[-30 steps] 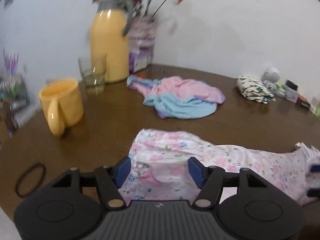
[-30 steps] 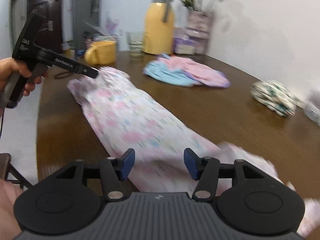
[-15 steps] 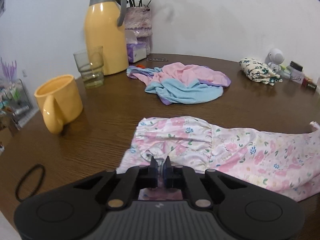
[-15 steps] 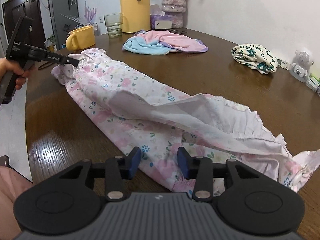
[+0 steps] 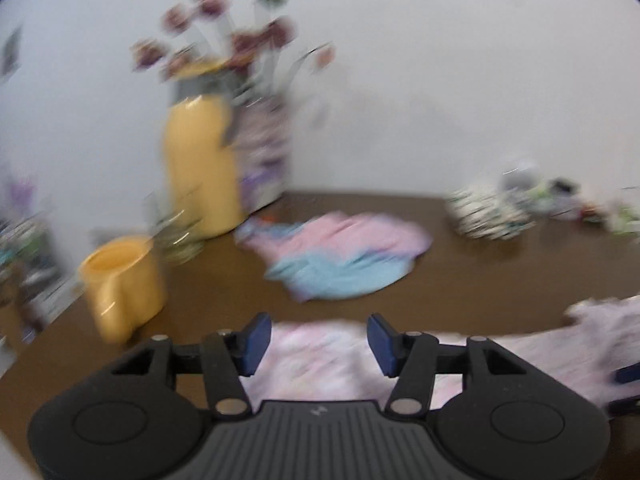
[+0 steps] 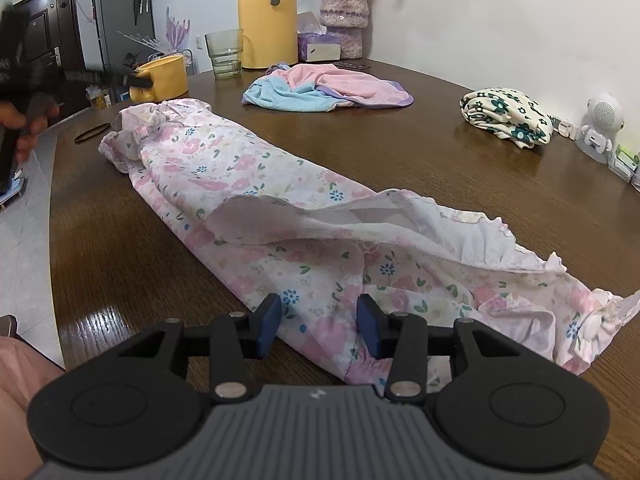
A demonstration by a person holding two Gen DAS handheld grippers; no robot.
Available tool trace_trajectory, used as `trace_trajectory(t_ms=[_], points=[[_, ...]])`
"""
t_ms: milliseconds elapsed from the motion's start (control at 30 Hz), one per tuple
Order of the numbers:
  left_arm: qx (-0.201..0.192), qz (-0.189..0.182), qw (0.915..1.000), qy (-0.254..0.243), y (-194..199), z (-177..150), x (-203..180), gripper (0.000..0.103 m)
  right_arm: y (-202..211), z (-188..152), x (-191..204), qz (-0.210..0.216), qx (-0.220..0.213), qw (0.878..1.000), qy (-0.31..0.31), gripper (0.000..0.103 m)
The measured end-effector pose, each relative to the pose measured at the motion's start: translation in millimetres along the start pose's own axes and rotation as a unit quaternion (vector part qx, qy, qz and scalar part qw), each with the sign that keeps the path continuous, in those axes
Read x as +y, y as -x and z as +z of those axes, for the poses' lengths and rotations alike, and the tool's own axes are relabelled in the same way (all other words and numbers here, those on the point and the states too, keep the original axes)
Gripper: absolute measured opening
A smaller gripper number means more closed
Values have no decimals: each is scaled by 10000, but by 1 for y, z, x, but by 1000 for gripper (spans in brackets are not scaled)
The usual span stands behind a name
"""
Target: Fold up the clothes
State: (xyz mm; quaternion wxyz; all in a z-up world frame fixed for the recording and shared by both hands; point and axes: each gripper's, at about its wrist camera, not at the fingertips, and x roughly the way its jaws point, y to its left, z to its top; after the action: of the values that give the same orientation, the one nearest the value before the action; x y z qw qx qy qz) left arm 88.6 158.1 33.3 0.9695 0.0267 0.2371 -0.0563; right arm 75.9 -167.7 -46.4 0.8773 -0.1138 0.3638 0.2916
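Note:
A pink floral garment [image 6: 280, 216] lies stretched in a long strip across the brown wooden table [image 6: 460, 160]. Its far end is bunched near the yellow mug, and its near end has a white ruffled edge. My right gripper [image 6: 318, 322] is open, its blue pads on either side of the near edge of the garment. My left gripper [image 5: 318, 340] is open and empty above the garment's other end [image 5: 320, 356]; that view is blurred. In the right wrist view the left gripper [image 6: 138, 80] hovers above the far end, held by a hand.
A pink and blue garment [image 6: 324, 88] lies heaped at the back. A folded white and green floral cloth [image 6: 508, 116] sits at the right. A yellow mug [image 6: 164, 78], glass [image 6: 225, 54], yellow thermos [image 6: 266, 16], flower vase [image 6: 345, 16] and black hair tie [image 6: 92, 133] stand around the left.
My left gripper was shut on the garment's end half a second ago; it has opened, let go and lifted away. The garment now lies flat. My right gripper has opened a little wider.

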Motion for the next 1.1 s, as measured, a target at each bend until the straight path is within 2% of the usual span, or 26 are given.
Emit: trace_trajectory(t_ms=[67,167,233,267,300,433,500,567,633,667,700,733,767,833,900,1000,1100], points=[[60,-631,9974,-356,-4,7,-29,56,0,0,0,7,-4,10000,-8,44],[230,-1326,9861,-979,-19,7,-81,54,11,3,-6,59,-128,9998,-116,43],[426,-1575,9785,-1260,-32,0,-107,33,29,7,-17,12,-358,9991,-245,43],[572,-1679,9744,-1385,-40,-4,-118,11,38,9,-23,-12,-473,9984,-310,43],[704,-1756,9709,-1468,-46,-8,-125,3,46,11,-32,-92,-562,9976,-381,43],[1186,-1970,9574,-1744,-63,-28,-142,3,72,16,-87,-839,-656,9904,-875,44],[1383,-2011,9512,-1888,-69,-37,-147,4,76,15,-120,-1141,-524,9841,-1254,46],[1357,-1994,9523,-1868,-67,-32,-147,11,75,11,-151,-1169,-362,9783,-1673,47],[1176,-2032,9568,-1713,-67,-14,-145,17,72,5,-177,-997,-210,9714,-2142,47],[1073,-2047,9598,-1595,-69,-1,-145,31,70,3,-184,-913,-165,9698,-2258,47],[994,-2072,9618,-1490,-73,13,-147,51,68,3,-188,-850,-123,9695,-2296,47],[925,-2104,9632,-1393,-78,26,-150,60,65,4,-190,-795,-81,9698,-2306,47],[970,-2219,9610,-1335,-87,38,-155,71,62,6,-192,-777,-44,9704,-2285,47],[1259,-2530,9510,-1256,-113,57,-167,72,57,8,-195,-780,40,9721,-2212,49],[1758,-2700,9390,-1206,-146,63,-184,72,51,10,-196,-774,143,9733,-2155,49],[2529,-2669,9225,-1175,-192,58,-202,67,49,8,-201,-668,252,9745,-2126,49],[3045,-2691,9064,-1152,-217,51,-209,60,45,8,-207,-536,367,9746,-2143,48]])
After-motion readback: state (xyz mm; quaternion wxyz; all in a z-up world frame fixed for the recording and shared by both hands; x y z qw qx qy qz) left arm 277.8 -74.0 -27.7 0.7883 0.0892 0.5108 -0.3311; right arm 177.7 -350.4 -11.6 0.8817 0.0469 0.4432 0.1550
